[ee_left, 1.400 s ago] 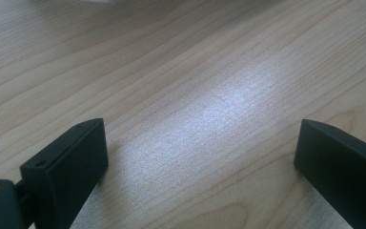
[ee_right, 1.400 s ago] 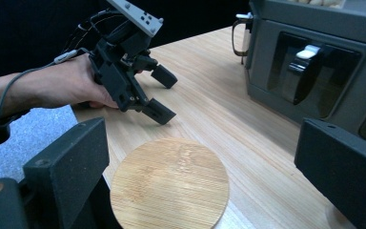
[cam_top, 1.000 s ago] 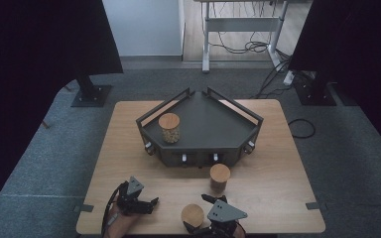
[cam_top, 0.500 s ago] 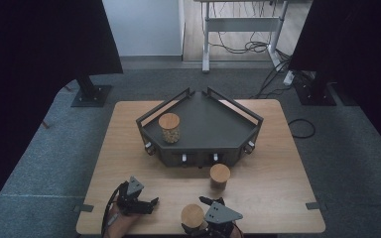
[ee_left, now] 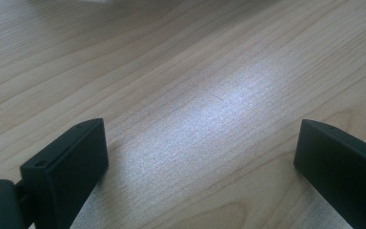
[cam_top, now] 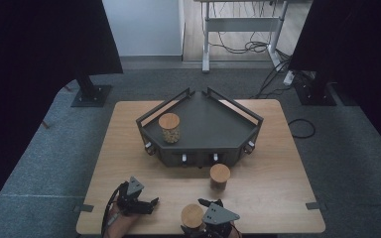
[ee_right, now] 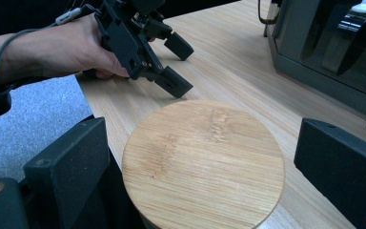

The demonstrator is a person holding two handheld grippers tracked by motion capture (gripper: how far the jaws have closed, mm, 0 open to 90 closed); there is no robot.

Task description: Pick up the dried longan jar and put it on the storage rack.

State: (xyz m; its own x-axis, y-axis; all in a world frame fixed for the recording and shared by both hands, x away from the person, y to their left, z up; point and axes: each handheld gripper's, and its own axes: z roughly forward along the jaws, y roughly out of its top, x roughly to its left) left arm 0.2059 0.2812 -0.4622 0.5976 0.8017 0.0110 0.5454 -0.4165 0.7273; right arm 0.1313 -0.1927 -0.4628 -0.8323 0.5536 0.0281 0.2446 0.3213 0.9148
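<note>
Right tongs (ee_right: 200, 171) stand wide in the right gripper view, their two black jaws rising at the lower left and lower right of the frame with the round bamboo-lidded jar (ee_right: 204, 164) between them; a gap shows at each side of the lid, so nothing is gripped. That same view shows the grain of the lid close up, and, in its upper left, the left tongs (ee_right: 176, 64) in a person's hand (ee_right: 71, 50), jaws apart and low over the light wooden tabletop (ee_right: 228, 57). A corner of the dark grey angular tray (ee_right: 314, 52) fills its upper right.

Left tongs in their own view (ee_left: 200, 157) are spread wide over bare wood (ee_left: 181, 71), holding nothing.

From the high view comes the whole layout: the left tongs (cam_top: 146, 205) at lower left, the right tongs (cam_top: 198, 218) at the bottom centre around the nearest jar (cam_top: 192, 216), which stands on the tabletop (cam_top: 273, 198) at its near edge. Three bamboo-lidded jars are countable there: that one, a second jar (cam_top: 220, 176) on the tabletop just in front of the tray, and a third jar (cam_top: 169, 127) inside the tray (cam_top: 218, 124) at its left. One tray, two tongs, one tabletop.
</note>
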